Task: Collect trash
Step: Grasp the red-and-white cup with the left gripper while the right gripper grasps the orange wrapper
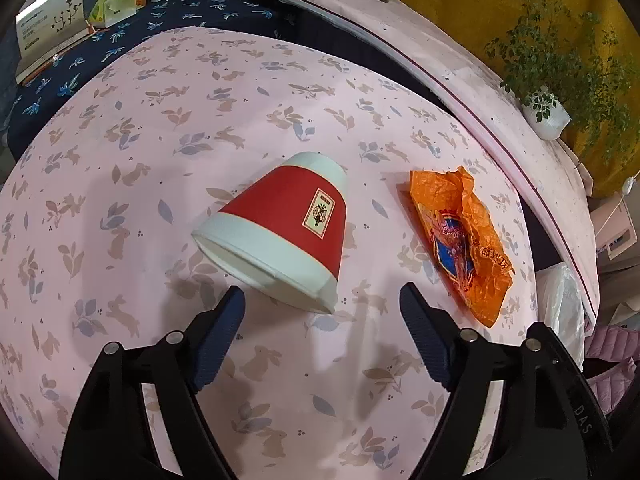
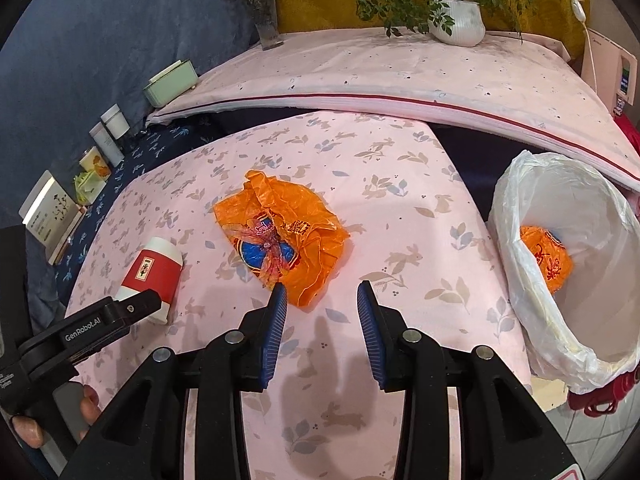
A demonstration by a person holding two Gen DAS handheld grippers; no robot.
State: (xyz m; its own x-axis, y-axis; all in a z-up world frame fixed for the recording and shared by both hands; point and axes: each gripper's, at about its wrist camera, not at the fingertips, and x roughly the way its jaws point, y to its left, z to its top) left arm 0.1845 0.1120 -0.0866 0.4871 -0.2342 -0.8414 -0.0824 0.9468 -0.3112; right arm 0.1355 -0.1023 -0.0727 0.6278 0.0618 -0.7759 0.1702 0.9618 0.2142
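Trash is lying in two pieces on a pink cloth printed with rabbits and leaves (image 1: pixel 140 128). One piece is a red and white paper cup (image 1: pixel 280 228), tipped on its side with its open mouth turned toward the left gripper (image 1: pixel 322 300). The other is a crumpled orange plastic bag (image 2: pixel 280 236), set apart from the cup, nearer the bin side of the cloth. The left gripper is being held just short of the cup's rim with its jaws spread wide and nothing between them. The right gripper (image 2: pixel 322 296) is being held at the near edge of the orange bag, jaws parted and gripping nothing; whether a tip is touching the bag cannot be told. A white-lined waste bin (image 2: pixel 516 216) is standing off the cloth's right edge, with another orange wrapper (image 2: pixel 546 260) already lying inside. Beyond the cloth a dark gap is showing, then a pale padded ledge (image 2: pixel 360 76) carrying a white plant pot (image 2: pixel 460 22) and a vase of flowers (image 2: pixel 266 20). Along the left, on dark blue cloth, an open book (image 2: pixel 48 212) and small containers are lined up. Bare cloth is lying open around both pieces.
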